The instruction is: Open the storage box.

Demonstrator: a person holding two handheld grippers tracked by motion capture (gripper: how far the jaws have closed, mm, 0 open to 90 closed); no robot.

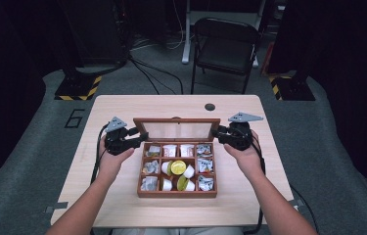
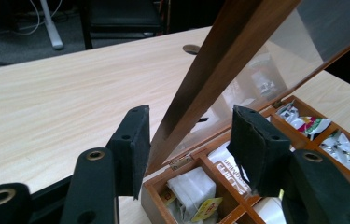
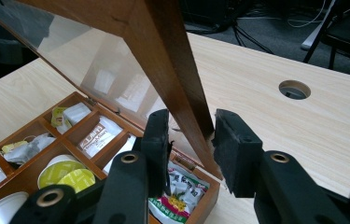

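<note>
- Step judged: lid [image 1: 176, 128] being swung on box [image 1: 177, 194]; right tool [image 3: 191, 140] clamped on its side rail; left tool [image 2: 189, 140] straddling, apart.
- Next: both grips matched.

My high view looks forward and down from above my side of the table [image 1: 122, 105], taking it in whole. Each gripper view looks close along its own jaws; both share the box's [image 2: 156, 198] raised lid [image 3: 172, 70].
</note>
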